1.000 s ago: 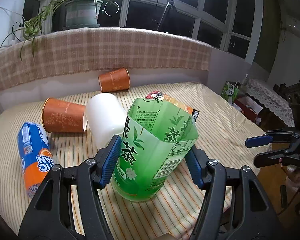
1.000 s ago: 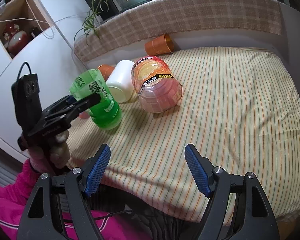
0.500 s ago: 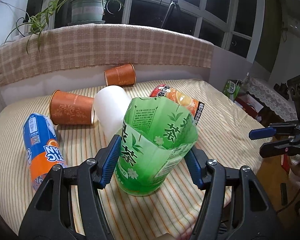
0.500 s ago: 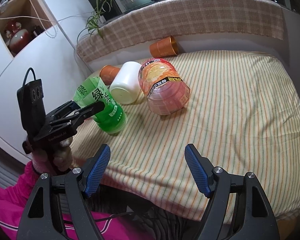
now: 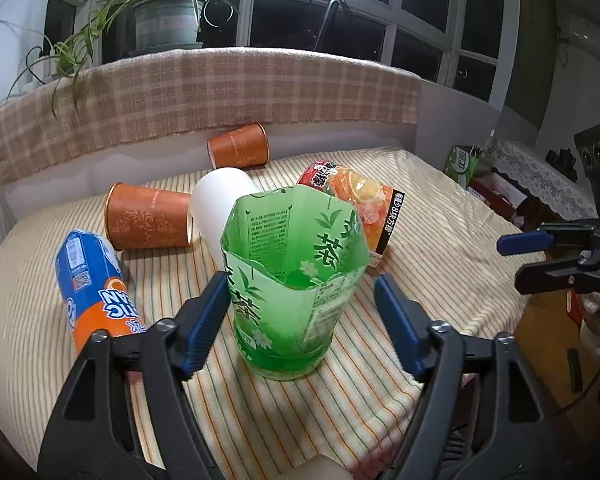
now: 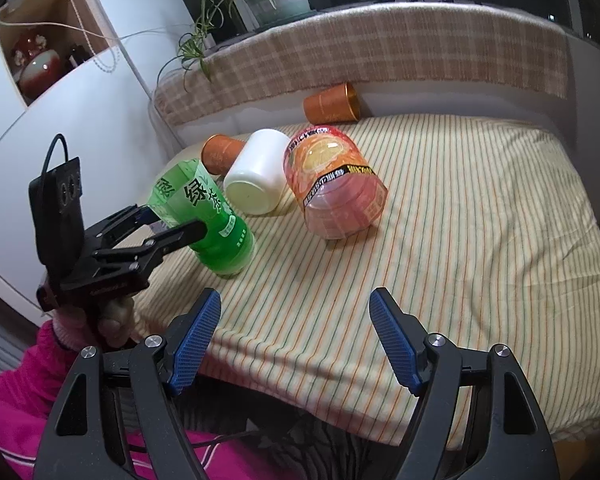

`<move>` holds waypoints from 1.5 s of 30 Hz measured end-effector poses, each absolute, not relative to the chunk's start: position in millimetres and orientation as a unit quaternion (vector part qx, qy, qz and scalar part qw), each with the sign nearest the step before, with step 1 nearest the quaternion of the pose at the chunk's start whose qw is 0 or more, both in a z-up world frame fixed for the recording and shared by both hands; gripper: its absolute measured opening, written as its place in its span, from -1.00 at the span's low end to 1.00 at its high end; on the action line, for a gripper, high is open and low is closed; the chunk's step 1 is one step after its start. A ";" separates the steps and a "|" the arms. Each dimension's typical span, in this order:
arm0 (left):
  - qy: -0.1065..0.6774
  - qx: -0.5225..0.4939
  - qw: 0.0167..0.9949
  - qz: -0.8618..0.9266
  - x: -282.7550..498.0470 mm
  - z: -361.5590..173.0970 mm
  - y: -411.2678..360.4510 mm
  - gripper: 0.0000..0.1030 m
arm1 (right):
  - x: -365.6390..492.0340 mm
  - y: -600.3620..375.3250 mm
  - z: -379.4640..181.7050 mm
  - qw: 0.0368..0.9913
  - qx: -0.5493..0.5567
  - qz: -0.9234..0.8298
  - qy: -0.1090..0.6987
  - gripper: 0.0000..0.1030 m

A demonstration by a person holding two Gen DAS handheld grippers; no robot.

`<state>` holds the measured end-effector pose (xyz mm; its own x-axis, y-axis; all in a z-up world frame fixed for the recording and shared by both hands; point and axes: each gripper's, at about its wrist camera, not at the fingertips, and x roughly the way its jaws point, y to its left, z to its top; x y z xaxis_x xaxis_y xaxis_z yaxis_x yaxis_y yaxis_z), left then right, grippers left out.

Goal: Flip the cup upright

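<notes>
A green cut-bottle cup (image 5: 292, 280) stands upright, mouth up, on the striped tablecloth (image 5: 440, 216); it also shows in the right wrist view (image 6: 208, 220). My left gripper (image 5: 300, 320) is open, its blue pads on either side of the cup and apart from it; it also shows in the right wrist view (image 6: 168, 224). My right gripper (image 6: 296, 340) is open and empty over the table's front edge, and it shows at the right of the left wrist view (image 5: 540, 256).
On their sides lie a white cup (image 5: 224, 204), two brown paper cups (image 5: 148, 224) (image 5: 240, 152), an orange-label cup (image 5: 360, 200) and a blue-orange cup (image 5: 96, 284). A plaid-covered ledge (image 5: 220, 92) with a potted plant (image 5: 164, 20) runs behind.
The green cup went from tilted to standing flat on the cloth. My left gripper's jaws opened off it and drew back a little. The right gripper stayed put.
</notes>
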<state>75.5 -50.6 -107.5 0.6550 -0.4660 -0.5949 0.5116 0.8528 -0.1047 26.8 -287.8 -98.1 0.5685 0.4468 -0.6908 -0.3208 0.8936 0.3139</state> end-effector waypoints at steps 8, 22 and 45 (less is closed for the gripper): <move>0.299 0.056 0.918 -0.255 61.9 -95.8 -40.5 0.85 | 23.3 -276.8 -87.9 0.907 0.058 0.188 0.373 0.49; 0.271 0.054 0.939 -0.206 31.4 -69.3 -4.9 0.86 | 19.3 -267.8 -76.1 0.936 0.060 0.135 0.320 0.49; 0.159 0.007 0.985 -0.062 -27.2 -5.0 19.7 1.00 | -1.1 -249.2 -41.3 0.981 -0.011 0.017 0.193 0.63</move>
